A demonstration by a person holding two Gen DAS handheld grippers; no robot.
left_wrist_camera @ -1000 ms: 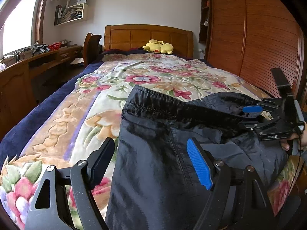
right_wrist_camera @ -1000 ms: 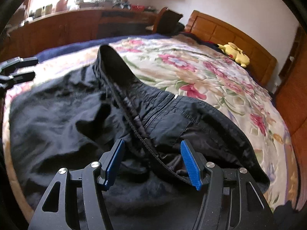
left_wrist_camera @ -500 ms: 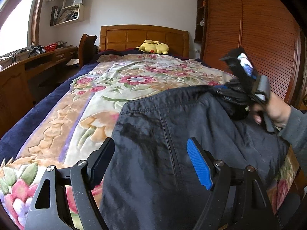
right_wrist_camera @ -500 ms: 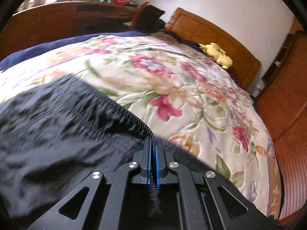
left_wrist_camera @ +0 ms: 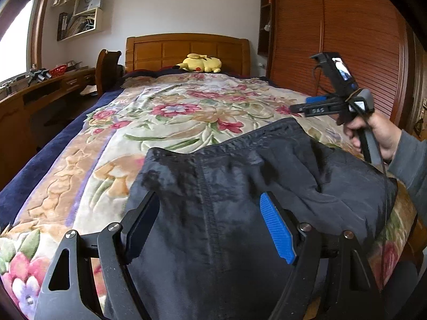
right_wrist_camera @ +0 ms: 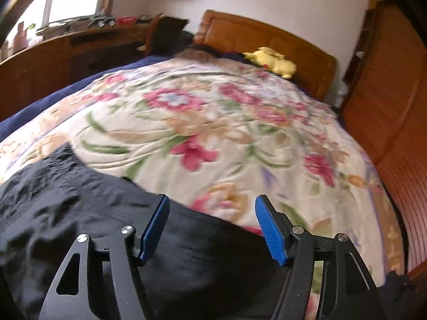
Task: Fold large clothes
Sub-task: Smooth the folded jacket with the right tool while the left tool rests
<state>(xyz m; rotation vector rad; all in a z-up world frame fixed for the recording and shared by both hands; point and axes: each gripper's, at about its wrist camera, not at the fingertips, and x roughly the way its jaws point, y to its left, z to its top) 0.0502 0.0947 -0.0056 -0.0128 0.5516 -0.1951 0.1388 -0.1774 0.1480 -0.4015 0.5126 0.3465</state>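
We held both grippers over the dark trousers (left_wrist_camera: 240, 186) on the bed (left_wrist_camera: 186, 112): left gripper (left_wrist_camera: 210, 229) fingers spread, right gripper (right_wrist_camera: 212, 229) fingers opening, pinching nothing.

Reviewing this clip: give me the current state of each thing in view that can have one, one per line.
Black trousers: lying on the bed, partly spread, rumpled, held by neither gripper.
Left gripper: open, empty, over the trousers.
Right gripper: jaws opening, nothing between them.
Wardrobe door: shut.
Plush toy: lying by the headboard.
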